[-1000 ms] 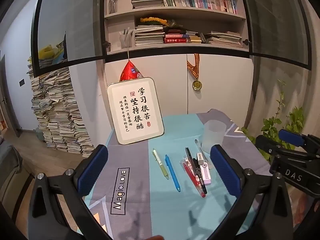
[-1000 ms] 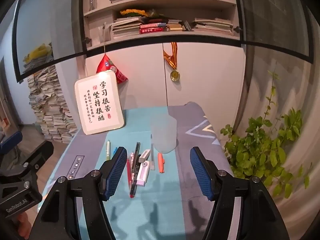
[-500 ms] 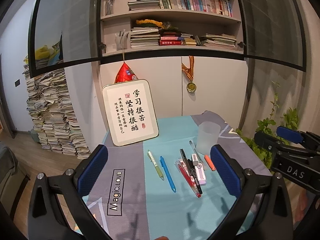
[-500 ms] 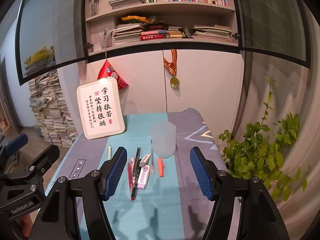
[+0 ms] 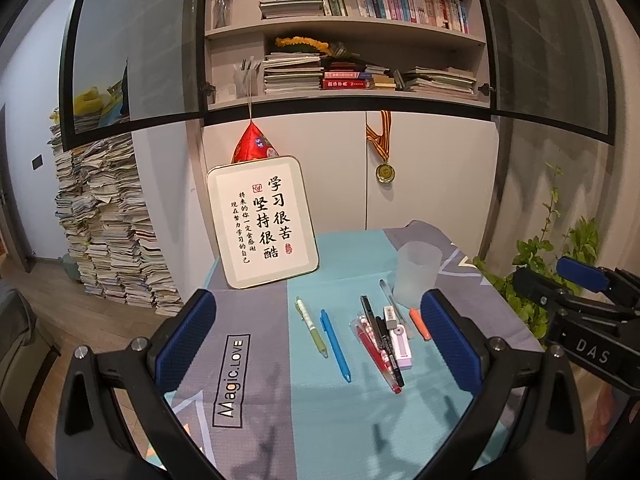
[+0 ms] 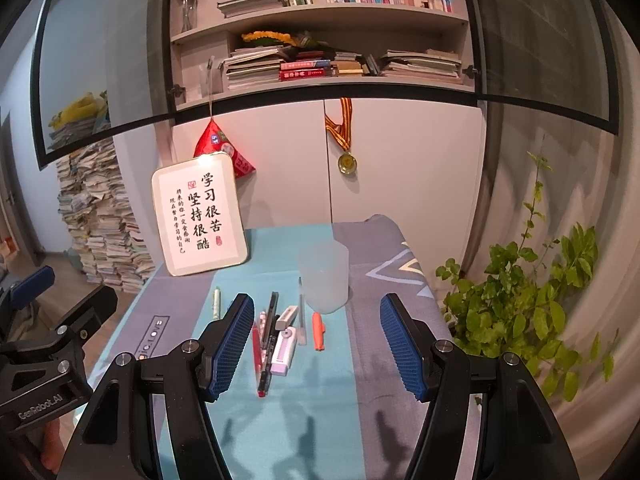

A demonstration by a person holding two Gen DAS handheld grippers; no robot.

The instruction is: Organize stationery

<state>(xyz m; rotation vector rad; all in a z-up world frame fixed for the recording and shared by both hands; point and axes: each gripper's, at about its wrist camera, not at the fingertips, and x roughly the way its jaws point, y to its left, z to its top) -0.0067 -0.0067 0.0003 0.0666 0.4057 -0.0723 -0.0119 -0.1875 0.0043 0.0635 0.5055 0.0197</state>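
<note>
Frosted plastic makes up the cup (image 6: 324,280), which stands upright and empty toward the back of the counter (image 6: 376,400), probably put there as the holder the loose pieces are meant to go into. The stationery lies flat in a rough row just in front of it: a green pen (image 5: 311,332) and a blue pen (image 5: 335,346) off to the left and apart, then a tight cluster of a red pen (image 6: 256,346), a black pen (image 6: 269,344), an eraser (image 6: 287,317) and a lilac correction tape (image 6: 283,350), with a clear pen (image 6: 301,312) and a short orange marker (image 6: 318,331) nearest the cup. Nothing has gone into the cup yet, so the sorting looks unstarted. The left tongs (image 5: 318,342) stand wide and empty above the near edge, framing the whole row. The right tongs (image 6: 316,354) are likewise spread apart with nothing between the pads, lined up on the cluster, likely to choose a first piece
</note>
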